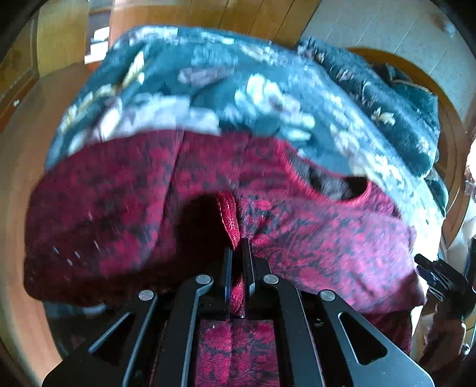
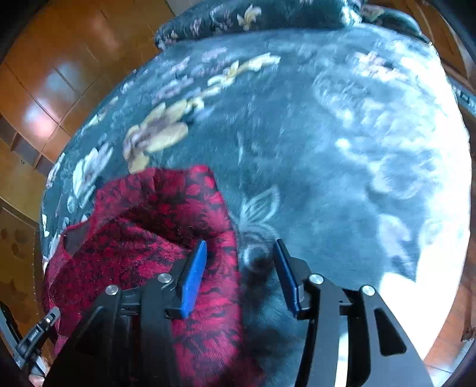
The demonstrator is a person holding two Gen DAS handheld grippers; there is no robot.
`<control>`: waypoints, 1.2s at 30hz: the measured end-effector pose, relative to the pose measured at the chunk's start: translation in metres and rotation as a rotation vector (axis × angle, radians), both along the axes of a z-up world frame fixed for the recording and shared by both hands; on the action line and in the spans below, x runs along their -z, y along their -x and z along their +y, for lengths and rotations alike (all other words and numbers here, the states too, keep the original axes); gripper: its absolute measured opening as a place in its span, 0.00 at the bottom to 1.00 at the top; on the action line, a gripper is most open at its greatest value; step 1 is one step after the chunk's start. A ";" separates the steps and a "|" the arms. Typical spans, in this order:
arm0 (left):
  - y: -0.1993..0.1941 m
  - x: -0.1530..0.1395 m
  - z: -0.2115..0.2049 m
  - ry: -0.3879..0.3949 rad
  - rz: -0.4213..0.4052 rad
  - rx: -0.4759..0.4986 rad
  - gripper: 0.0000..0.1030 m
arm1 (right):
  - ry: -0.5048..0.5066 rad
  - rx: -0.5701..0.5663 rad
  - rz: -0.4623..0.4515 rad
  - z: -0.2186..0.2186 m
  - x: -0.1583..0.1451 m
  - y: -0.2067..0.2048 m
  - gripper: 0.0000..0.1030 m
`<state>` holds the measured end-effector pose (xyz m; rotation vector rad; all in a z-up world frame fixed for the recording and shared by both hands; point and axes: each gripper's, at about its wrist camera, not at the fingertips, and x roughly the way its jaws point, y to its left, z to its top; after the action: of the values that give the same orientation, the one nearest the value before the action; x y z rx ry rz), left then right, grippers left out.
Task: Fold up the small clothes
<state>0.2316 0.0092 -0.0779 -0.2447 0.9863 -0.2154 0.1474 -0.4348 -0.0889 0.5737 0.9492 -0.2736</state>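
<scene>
The left gripper [image 1: 237, 253] has its two black fingers pressed together on a raised fold of a red and black patterned garment [image 1: 312, 238], pinching a hemmed edge that stands up between them. More of the same cloth shows below the fingers, close to the camera. The right gripper [image 2: 241, 253] is partly open with nothing between its blue pads [image 2: 193, 279]; the left-hand pad hangs over the garment's edge and the other over bare blanket, and whether either touches the cloth cannot be told. The garment [image 2: 148, 244] lies rumpled on a dark teal blanket [image 2: 297, 134] printed with cream, yellow and pale purple flowers and the outline of a butterfly. A neck opening shows at its far edge in the left wrist view. The blanket covers a raised soft surface, with a matching flowered pillow [image 2: 238, 20] at its far end. Strong light washes out the blanket's right side in the right wrist view. Around it lies a glossy reddish-brown wooden floor [image 2: 44, 89], with pale wooden furniture [image 1: 59, 38] and a light wall in the background of the left wrist view. Both views are blurred. No containers or readable writing show.
</scene>
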 end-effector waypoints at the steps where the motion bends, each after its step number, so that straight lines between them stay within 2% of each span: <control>1: 0.000 -0.005 0.000 -0.002 -0.015 0.007 0.03 | 0.008 -0.007 -0.029 0.003 -0.009 0.005 0.46; 3: 0.000 -0.012 -0.003 -0.043 -0.038 0.015 0.03 | 0.018 -0.051 -0.099 0.017 -0.031 0.016 0.46; 6: -0.005 -0.004 -0.005 -0.070 -0.007 0.014 0.03 | 0.016 -0.143 -0.141 0.047 -0.043 0.023 0.46; 9: -0.005 0.016 -0.007 -0.127 0.036 0.015 0.07 | 0.073 -0.235 -0.088 0.084 -0.030 0.014 0.46; 12: -0.001 0.015 -0.007 -0.147 0.012 0.017 0.09 | 0.169 -0.252 0.029 0.106 0.004 0.002 0.46; 14: 0.004 0.009 -0.004 -0.133 0.011 0.000 0.09 | 0.230 -0.254 0.015 0.112 0.016 0.003 0.46; 16: 0.017 -0.004 0.001 -0.127 -0.025 -0.012 0.09 | 0.273 -0.256 0.011 0.118 0.016 0.006 0.47; 20: 0.046 -0.028 0.010 -0.123 -0.101 -0.030 0.09 | 0.275 -0.255 0.015 0.118 0.013 0.008 0.49; 21: 0.053 -0.033 0.011 -0.125 -0.114 -0.038 0.14 | 0.285 -0.255 0.016 0.119 0.011 0.010 0.50; 23: 0.071 -0.045 0.019 -0.111 -0.156 -0.068 0.46 | 0.299 -0.255 0.011 0.123 0.005 0.009 0.61; 26: 0.092 -0.059 0.028 -0.115 -0.196 -0.094 0.48 | 0.288 -0.251 -0.018 0.129 -0.007 0.015 0.70; 29: 0.110 -0.070 0.038 -0.124 -0.227 -0.122 0.48 | 0.286 -0.269 -0.051 0.143 -0.019 0.027 0.73; 36: 0.145 -0.088 0.059 -0.169 -0.287 -0.168 0.48 | 0.223 -0.353 -0.082 0.189 -0.027 0.057 0.78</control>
<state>0.0865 0.0679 0.0102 -0.1362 0.6906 -0.0114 0.0906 -0.2456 -0.0623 0.2055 0.9084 -0.0366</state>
